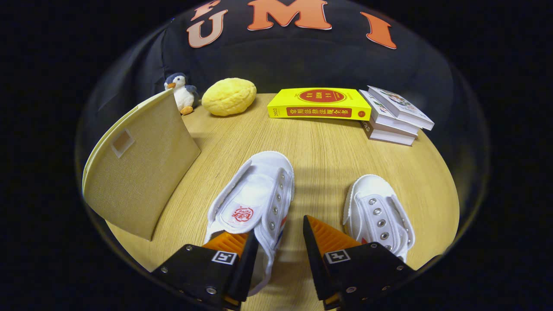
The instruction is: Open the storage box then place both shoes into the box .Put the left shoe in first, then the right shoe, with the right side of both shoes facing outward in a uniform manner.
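- Tool (pixel 281 246): your two fingers stand well apart, nothing gripped. One finger (pixel 233 248) sits over the inner side of the nearer shoe; whether it touches the canvas cannot be told. The other finger (pixel 324 242) hangs over bare wood between the two shoes.
- White canvas shoe with red emblem on its tongue and metal eyelets (pixel 255 198): lies on the bench, toe pointing away from you, heel end running under the tool.
- Second white canvas shoe with metal eyelets (pixel 376 207): on the bench beside the first, apart from it, just past the other finger, toe also pointing away.
- Beige woven-fabric storage box with a small label window (pixel 138 164): stands on the bench beyond the first shoe, to its far side, a flat panel facing you. You cannot tell if it is open.
- Light wood-grain round bench (pixel 324 147): carries everything listed.
- Small plush penguin (pixel 181 93): at the far edge, behind the box.
- Yellow bun-shaped soft toy (pixel 229 96): just beside the penguin.
- Thick yellow book with red markings (pixel 319 103): lies flat at the far edge.
- Stack of white books (pixel 395 116): touching the yellow book's end.
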Available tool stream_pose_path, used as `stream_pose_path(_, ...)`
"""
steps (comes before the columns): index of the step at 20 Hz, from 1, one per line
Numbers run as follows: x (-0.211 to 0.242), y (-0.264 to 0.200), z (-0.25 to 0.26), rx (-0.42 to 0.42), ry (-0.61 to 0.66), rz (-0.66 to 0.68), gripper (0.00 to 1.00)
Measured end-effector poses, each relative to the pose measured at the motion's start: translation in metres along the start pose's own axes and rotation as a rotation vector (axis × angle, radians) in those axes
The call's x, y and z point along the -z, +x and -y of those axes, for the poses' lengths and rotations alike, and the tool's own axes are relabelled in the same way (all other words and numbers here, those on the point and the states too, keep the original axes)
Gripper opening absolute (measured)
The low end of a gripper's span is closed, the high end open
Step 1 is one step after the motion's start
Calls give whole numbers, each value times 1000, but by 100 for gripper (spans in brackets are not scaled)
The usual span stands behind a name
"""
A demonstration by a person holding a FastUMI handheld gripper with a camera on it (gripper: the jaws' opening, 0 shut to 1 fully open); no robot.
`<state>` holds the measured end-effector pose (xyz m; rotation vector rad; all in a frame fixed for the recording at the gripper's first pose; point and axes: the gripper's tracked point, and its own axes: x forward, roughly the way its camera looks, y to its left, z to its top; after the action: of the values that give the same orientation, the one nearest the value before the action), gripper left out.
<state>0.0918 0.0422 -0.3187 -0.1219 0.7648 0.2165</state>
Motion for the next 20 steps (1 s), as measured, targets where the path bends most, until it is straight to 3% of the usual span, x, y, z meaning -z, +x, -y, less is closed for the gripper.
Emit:
stream_pose_path(1, -2, 4, -4, -14, 10, 4, 56)
stream_pose_path(3, -2, 8, -1, 5, 16, 16, 35)
stream_pose_path(5, -5, 5, 3, 20, 67, 38, 4)
stream_pose_path(6, -5, 5, 0, 6, 115, 37, 1)
stream_pose_path(20, -50, -63, -25, 60, 200, 83, 0)
